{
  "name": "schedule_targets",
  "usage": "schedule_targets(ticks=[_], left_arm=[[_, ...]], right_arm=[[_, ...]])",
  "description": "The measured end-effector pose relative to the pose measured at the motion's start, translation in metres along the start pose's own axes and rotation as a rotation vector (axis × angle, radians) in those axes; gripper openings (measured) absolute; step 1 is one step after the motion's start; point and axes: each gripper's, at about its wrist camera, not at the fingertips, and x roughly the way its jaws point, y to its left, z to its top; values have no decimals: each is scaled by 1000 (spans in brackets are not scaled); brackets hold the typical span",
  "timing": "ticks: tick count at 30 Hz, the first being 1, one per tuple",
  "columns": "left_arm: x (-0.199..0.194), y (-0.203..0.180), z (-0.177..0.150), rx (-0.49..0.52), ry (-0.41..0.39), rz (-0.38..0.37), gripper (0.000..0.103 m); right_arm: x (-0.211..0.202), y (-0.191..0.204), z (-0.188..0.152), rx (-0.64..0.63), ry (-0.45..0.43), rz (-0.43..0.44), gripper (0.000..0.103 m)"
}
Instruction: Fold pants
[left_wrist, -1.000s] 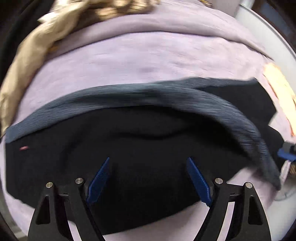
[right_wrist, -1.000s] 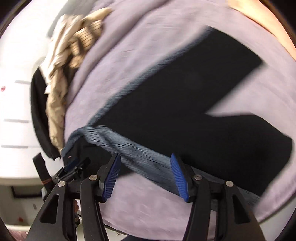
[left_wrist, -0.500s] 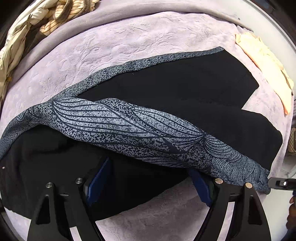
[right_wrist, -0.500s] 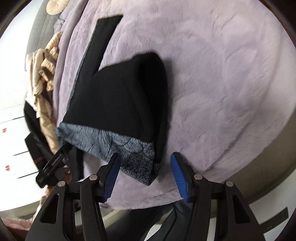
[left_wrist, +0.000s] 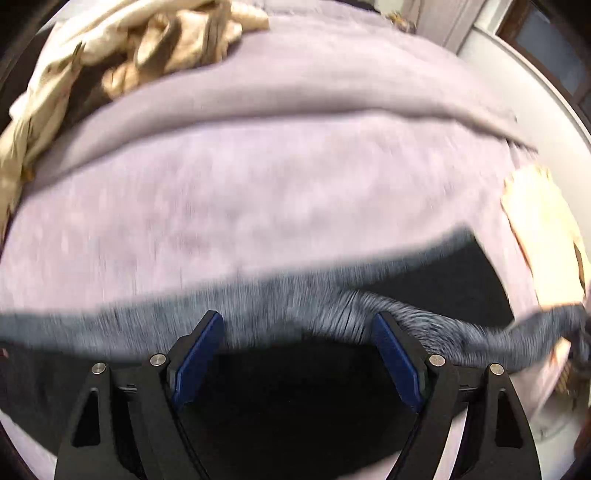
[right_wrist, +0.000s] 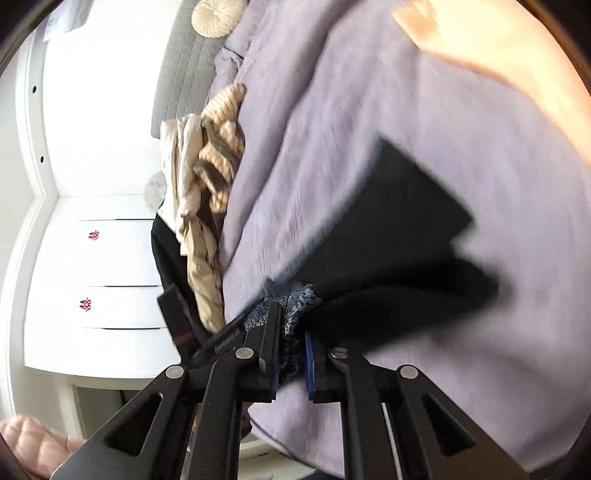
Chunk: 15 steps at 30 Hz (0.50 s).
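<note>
Half a second ago the right gripper (right_wrist: 291, 354) had its blue fingers apart, with the patterned edge of the pants (right_wrist: 399, 236) between their tips. Its jaws have just been closing, and that grey patterned edge is now pinched tight between them. Only a thin gap is left, and it is full of cloth. The black legs of the pants spread out past the fingertips, up and to the right, over the purple blanket (right_wrist: 461, 122). The picture is blurry. A pile of tan clothes (right_wrist: 207, 155) lies off to the left of the fingers.

Earlier the left gripper (left_wrist: 295, 354) was low on the pants, with its fingertips tucked under the patterned fold. Now the grey edge runs across right at its fingertips, and more blanket shows above them. Its blue fingers (left_wrist: 199, 354) stand wide apart. The black cloth lies between and below them. I cannot tell if the pads touch it.
</note>
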Motion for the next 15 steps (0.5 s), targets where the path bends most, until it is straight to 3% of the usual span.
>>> schedule_targets(ticks=[2, 4, 6, 9, 11, 15], left_arm=[[6, 12, 22, -14, -16, 16, 84], [1, 23, 32, -22, -44, 34, 84], [-9, 38, 32, -9, -62, 62, 84], [-10, 56, 16, 13, -33, 96, 84], [-8, 57, -7, 26, -5, 118, 84], [1, 56, -42, 21, 62, 130, 84]], right_arm=[[18, -1, 35, 3, 38, -70, 20], [24, 2, 52, -38, 39, -167, 57], [21, 14, 52, -110, 8, -218, 68], [2, 18, 42, -143, -70, -323, 68], [-16, 1, 26, -93, -121, -395, 68], [-28, -61, -1, 119, -92, -389, 58]])
